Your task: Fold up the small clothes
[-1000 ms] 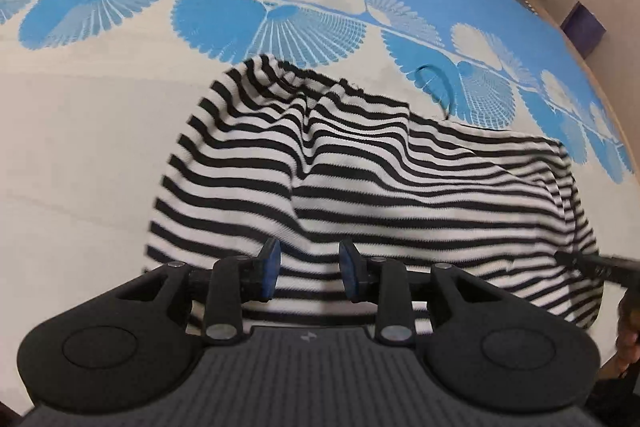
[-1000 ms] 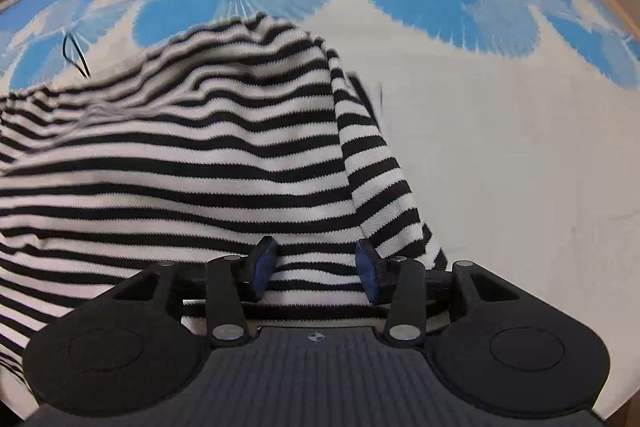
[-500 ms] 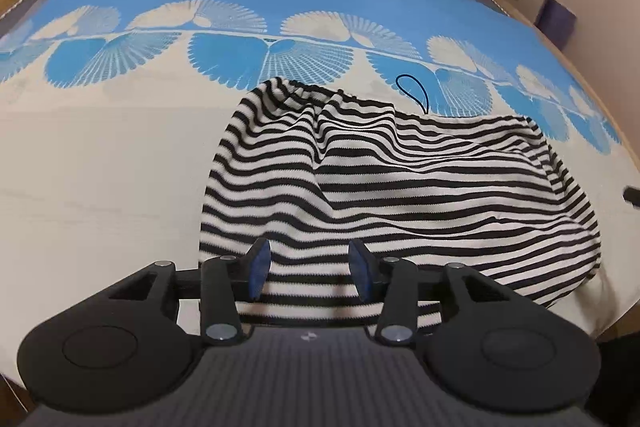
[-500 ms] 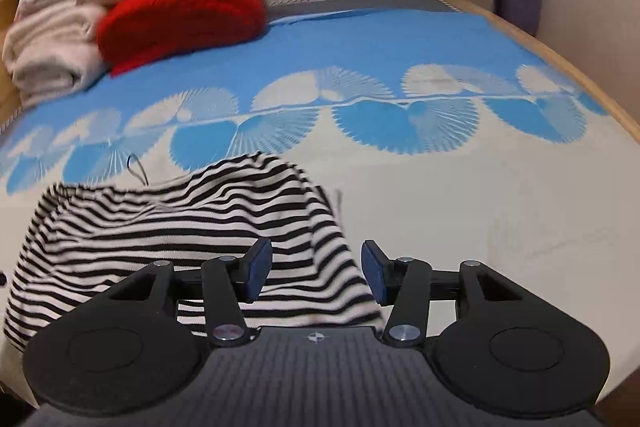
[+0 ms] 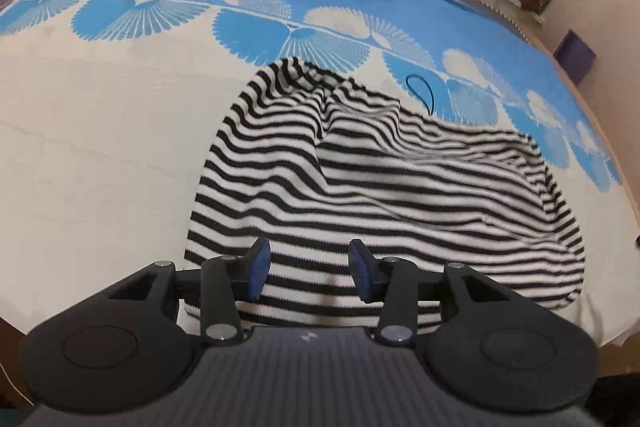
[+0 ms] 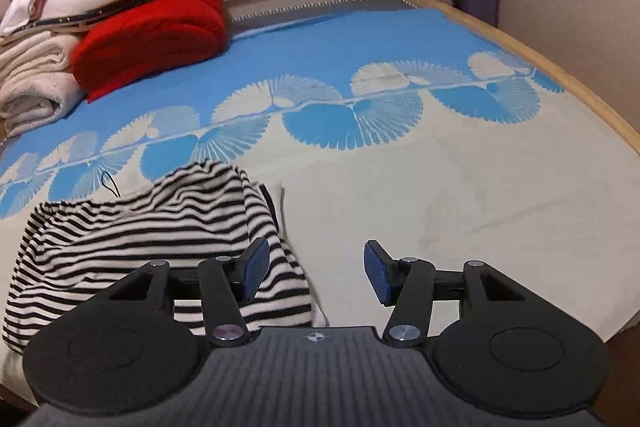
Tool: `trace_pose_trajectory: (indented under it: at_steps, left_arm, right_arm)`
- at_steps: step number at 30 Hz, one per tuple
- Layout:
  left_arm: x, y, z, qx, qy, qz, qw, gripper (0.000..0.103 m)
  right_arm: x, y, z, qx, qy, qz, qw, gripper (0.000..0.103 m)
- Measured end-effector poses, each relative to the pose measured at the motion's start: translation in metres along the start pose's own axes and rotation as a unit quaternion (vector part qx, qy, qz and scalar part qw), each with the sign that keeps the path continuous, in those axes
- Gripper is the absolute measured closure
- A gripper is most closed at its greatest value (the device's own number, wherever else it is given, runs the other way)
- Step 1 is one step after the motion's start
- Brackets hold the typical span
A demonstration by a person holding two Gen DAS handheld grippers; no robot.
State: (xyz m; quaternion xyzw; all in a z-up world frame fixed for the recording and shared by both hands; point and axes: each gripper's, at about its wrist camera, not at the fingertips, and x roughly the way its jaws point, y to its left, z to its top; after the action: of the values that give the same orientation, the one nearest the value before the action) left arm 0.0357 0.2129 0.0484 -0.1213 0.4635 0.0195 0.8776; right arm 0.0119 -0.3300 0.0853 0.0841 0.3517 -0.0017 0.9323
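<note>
Striped black-and-white knit, one small garment [image 5: 384, 195], lies rumpled on the bed [image 5: 100, 155] just in front of the blue fan border, a thin black loop [image 5: 420, 93] beside its far edge. A second ago both grippers hovered low over its near hem; now the left gripper [image 5: 308, 269] has backed off a little and the right gripper [image 6: 316, 271] has lifted and swung right of it, so I judge a fold finished. Two grippers, both jaws wide open, holding nothing.
</note>
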Motion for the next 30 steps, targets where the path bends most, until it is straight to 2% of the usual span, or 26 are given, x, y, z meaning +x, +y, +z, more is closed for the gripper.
trace_pose_trajectory:
  at_steps: [5, 6, 9, 14, 18, 24, 26, 30]
  left_arm:
    - [0.007, 0.005, -0.009, -0.004, 0.018, -0.002, 0.9998, 0.055]
    - [0.008, 0.01, -0.01, -0.018, 0.024, -0.009, 0.9995, 0.055]
    - [0.012, 0.033, -0.014, -0.078, 0.046, -0.025, 0.9956, 0.056]
    - [0.018, 0.075, -0.017, -0.187, 0.072, -0.03, 0.9793, 0.057]
    - [0.026, 0.089, -0.019, -0.244, 0.092, -0.036, 0.9647, 0.056]
    - [0.039, 0.092, -0.029, -0.274, 0.114, 0.009, 0.9548, 0.056]
    - [0.042, 0.091, -0.032, -0.272, 0.116, 0.025, 0.9551, 0.056]
    - [0.044, 0.087, -0.032, -0.263, 0.11, 0.031, 0.958, 0.056]
  right_arm:
    - [-0.002, -0.007, -0.009, 0.004, -0.005, 0.0, 1.0, 0.047]
    - [0.001, -0.008, -0.01, 0.006, 0.006, -0.005, 1.0, 0.047]
    - [0.001, -0.005, -0.01, -0.009, 0.001, -0.008, 1.0, 0.047]
    - [-0.001, -0.006, -0.01, -0.01, -0.002, -0.006, 1.0, 0.047]
    - [0.0, -0.007, -0.009, -0.003, -0.005, -0.003, 1.0, 0.047]
    - [0.005, -0.004, -0.008, -0.008, 0.0, 0.0, 1.0, 0.047]
    - [0.005, -0.004, -0.008, -0.011, 0.001, 0.0, 1.0, 0.047]
    - [0.006, -0.007, -0.008, -0.008, 0.003, -0.001, 1.0, 0.047]
